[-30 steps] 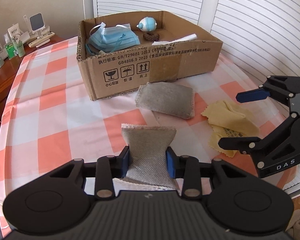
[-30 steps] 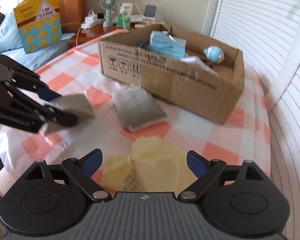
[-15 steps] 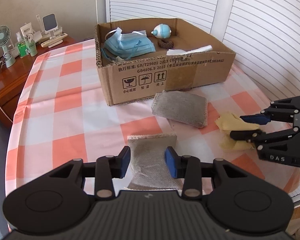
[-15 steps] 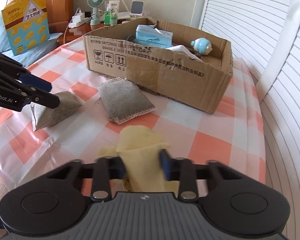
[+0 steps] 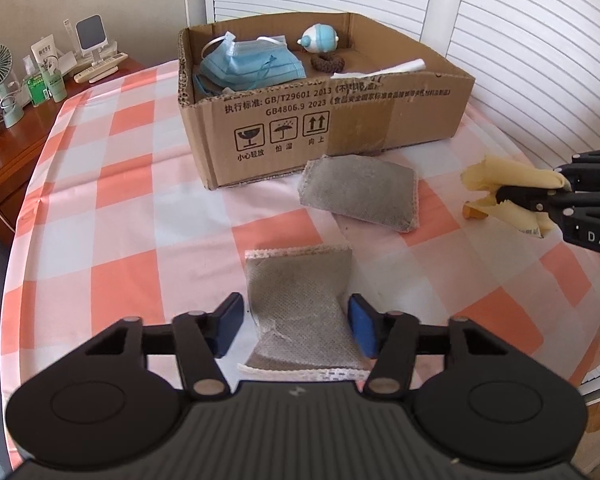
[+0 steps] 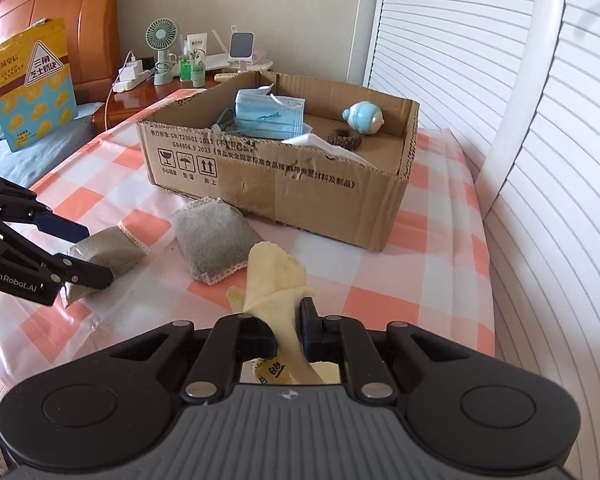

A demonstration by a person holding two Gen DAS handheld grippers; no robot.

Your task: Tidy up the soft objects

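Right gripper [image 6: 286,330] is clamped on the yellow cloth [image 6: 278,280], lifted off the checked tablecloth [image 5: 112,216]; its lower end is hidden. Left gripper [image 5: 296,322] straddles a grey pouch [image 5: 300,292], jaws part open, left pad clear. Cardboard box [image 5: 340,120] contents are partly hidden.

An orange-and-white checked bench [image 5: 112,216] carries an open brown cardboard box [image 5: 340,128] and two grey mesh fabric pouches [image 5: 360,194] [image 5: 300,304].
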